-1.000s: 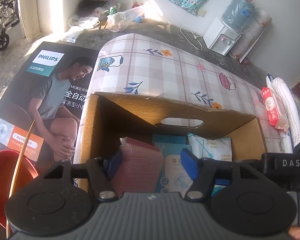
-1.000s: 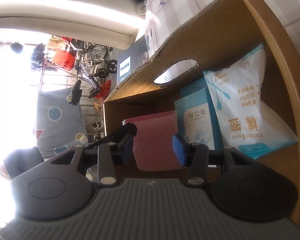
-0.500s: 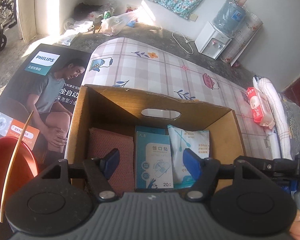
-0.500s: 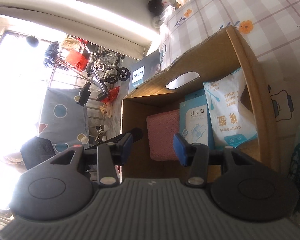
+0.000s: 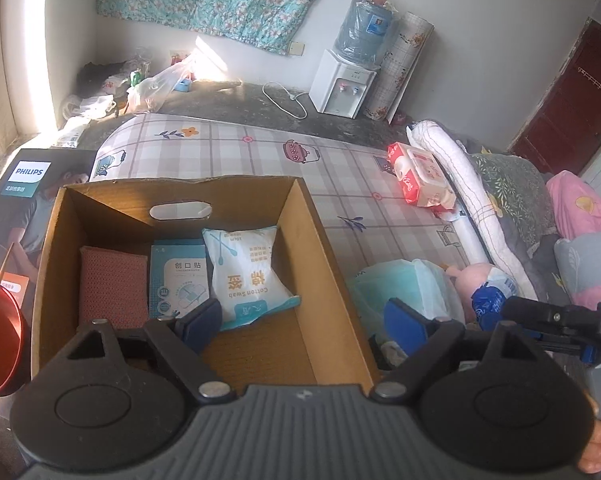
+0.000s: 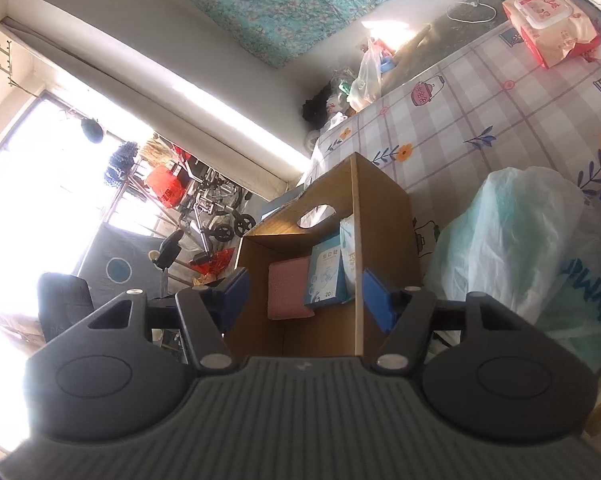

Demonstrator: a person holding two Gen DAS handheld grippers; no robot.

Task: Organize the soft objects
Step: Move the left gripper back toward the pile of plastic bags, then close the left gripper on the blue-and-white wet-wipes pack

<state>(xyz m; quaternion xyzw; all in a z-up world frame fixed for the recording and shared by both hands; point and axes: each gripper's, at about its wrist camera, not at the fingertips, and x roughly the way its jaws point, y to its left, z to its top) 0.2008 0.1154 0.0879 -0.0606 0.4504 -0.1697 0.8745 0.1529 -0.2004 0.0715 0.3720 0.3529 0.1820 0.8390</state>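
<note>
Opening wider, the left gripper holds nothing. Just past its tips sits the cardboard box with 3 soft things: red sponge, blue pack, cotton swab bag. The right gripper is opening too, empty, with the box ahead.

black grippers, blue pads, silver screws.

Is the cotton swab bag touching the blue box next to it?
Touching. In the left wrist view the cotton swab bag overlaps and leans on the blue box, no gap between.
</note>
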